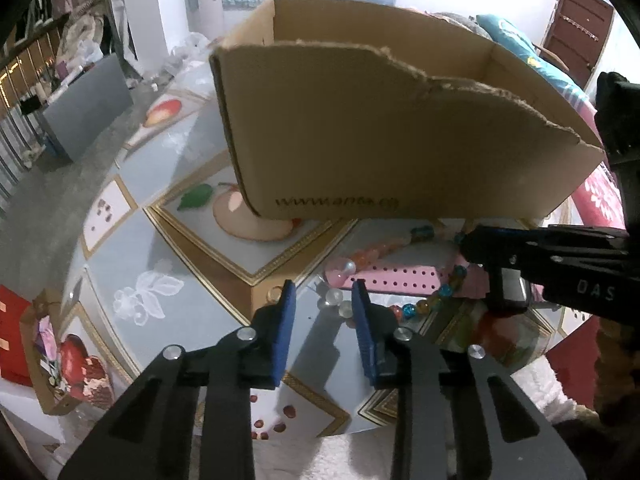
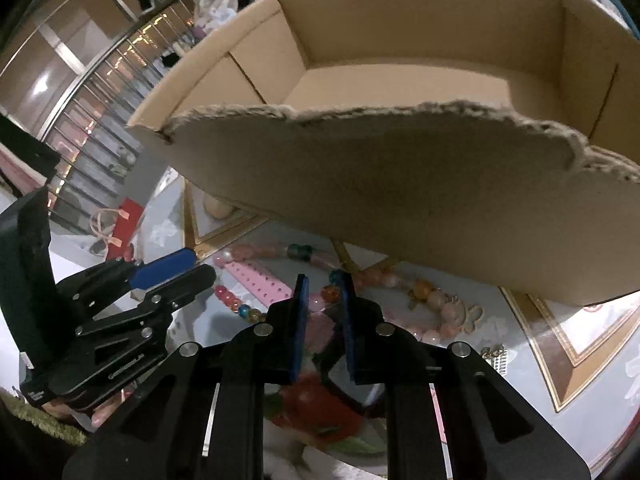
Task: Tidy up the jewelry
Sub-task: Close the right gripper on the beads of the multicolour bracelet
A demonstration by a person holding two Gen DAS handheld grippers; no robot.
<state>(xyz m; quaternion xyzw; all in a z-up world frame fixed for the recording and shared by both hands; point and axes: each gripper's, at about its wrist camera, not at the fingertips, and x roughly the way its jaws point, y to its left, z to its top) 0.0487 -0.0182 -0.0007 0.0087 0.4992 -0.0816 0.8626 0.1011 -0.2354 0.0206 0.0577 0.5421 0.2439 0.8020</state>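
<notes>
An open cardboard box (image 1: 360, 128) with a torn front rim stands on the table; it also fills the top of the right wrist view (image 2: 400, 184). In front of it lie a pink perforated strip (image 1: 396, 278), a string of coloured beads (image 1: 434, 300) and a pink-orange bead string (image 2: 436, 300). My left gripper (image 1: 325, 292) is open and empty above clear beads (image 1: 335, 300). My right gripper (image 2: 323, 286) hovers low over the coloured beads (image 2: 328, 292), jaws narrowly apart, with beads between its tips; it shows in the left wrist view (image 1: 466, 246).
The table has a glossy fruit-patterned cover (image 1: 168, 280). A small metal piece (image 2: 496, 356) lies right of the beads. A grey box (image 1: 86, 104) stands at the far left. A small carton with items (image 1: 44, 352) sits at the table's left edge.
</notes>
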